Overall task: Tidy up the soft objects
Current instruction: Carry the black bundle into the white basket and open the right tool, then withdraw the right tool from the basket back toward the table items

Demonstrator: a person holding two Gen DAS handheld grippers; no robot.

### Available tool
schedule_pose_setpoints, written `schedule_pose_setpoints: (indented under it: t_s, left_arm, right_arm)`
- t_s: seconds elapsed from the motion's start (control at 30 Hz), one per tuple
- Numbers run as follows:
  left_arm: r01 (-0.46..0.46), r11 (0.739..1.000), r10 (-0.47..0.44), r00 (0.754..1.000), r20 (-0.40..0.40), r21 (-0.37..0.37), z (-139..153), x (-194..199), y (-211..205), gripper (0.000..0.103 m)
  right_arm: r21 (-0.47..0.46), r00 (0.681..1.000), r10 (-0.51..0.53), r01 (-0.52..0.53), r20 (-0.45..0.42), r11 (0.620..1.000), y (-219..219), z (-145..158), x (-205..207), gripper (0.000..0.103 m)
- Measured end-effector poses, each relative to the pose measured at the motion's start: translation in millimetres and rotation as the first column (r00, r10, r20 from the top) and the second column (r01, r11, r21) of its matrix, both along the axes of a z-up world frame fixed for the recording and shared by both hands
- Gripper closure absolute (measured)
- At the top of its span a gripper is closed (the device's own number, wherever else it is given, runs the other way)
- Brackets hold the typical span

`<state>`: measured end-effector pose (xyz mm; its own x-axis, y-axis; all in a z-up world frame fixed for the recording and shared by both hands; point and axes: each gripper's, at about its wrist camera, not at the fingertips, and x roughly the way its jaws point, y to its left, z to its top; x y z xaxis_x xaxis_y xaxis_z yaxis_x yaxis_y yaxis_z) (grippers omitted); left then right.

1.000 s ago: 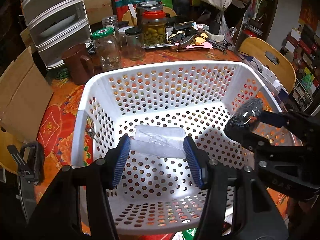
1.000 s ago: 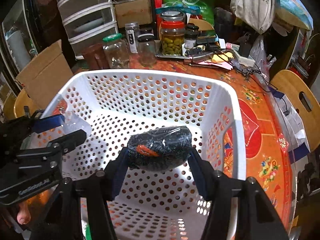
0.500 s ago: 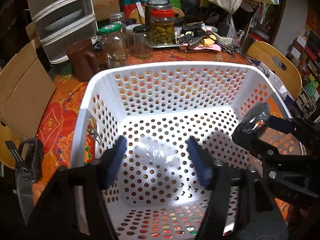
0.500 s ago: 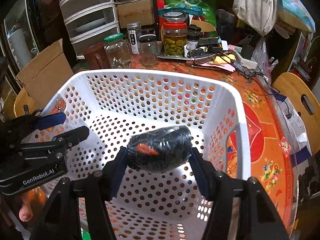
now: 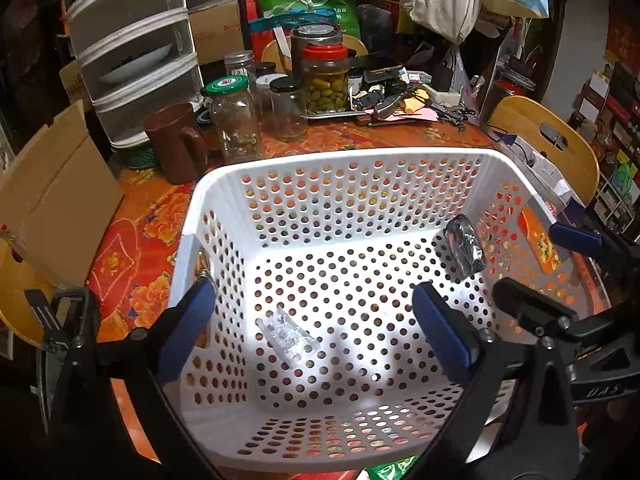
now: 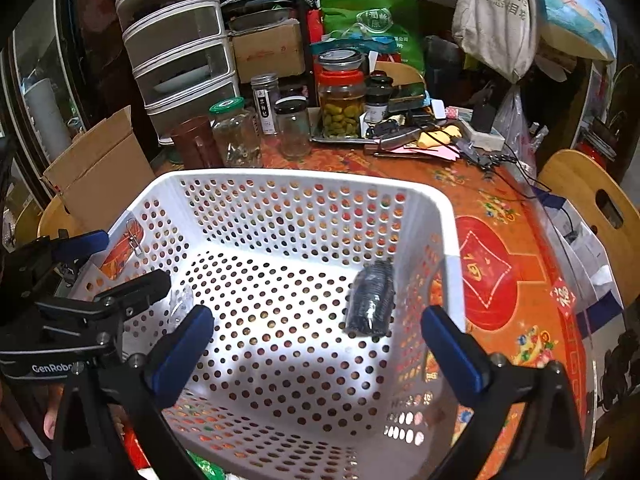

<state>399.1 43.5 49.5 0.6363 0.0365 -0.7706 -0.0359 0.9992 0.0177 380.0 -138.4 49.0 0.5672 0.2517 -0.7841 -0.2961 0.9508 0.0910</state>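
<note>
Change: both bundles, gripped a second ago, now lie released on the basket floor.
Left gripper (image 5: 316,330): jaws opening, empty; clear crinkled plastic packet (image 5: 289,336) below, between them.
Right gripper (image 6: 314,346): jaws opening, empty; dark wrapped roll (image 6: 371,300) ahead, near the right wall.
Basket (image 5: 340,160): white perforated plastic.
Right view only: binder clip (image 6: 135,236) on left rim.

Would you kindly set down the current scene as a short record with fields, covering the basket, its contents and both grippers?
container: white perforated basket on the table
clear packet: on the basket floor, below the left gripper
dark bundle: inside, near the right wall
left gripper: jaws opening, nothing between them
right gripper: jaws opening, nothing between them
behind basket: glass jars, brown mug
</note>
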Motion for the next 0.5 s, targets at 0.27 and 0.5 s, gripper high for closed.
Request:
schedule_pose_setpoints:
  t_s: [0.27,0.5]
  left_arm:
    - [-0.017,0.999,0.015,0.998,0.054,0.028,16.8,-31.0,3.8,0.001]
    - [-0.008,1.0,0.008,0.995,0.096,0.003,28.1,-62.2,5.6,0.001]
  right_arm:
    - [0.022,0.999,-0.006,0.005,0.039,1.0,-15.1,11.7,-22.6,0.0]
    - [0.059,0.997,0.011,-0.015,0.075,0.998,-23.0,24.6,-51.2,0.0]
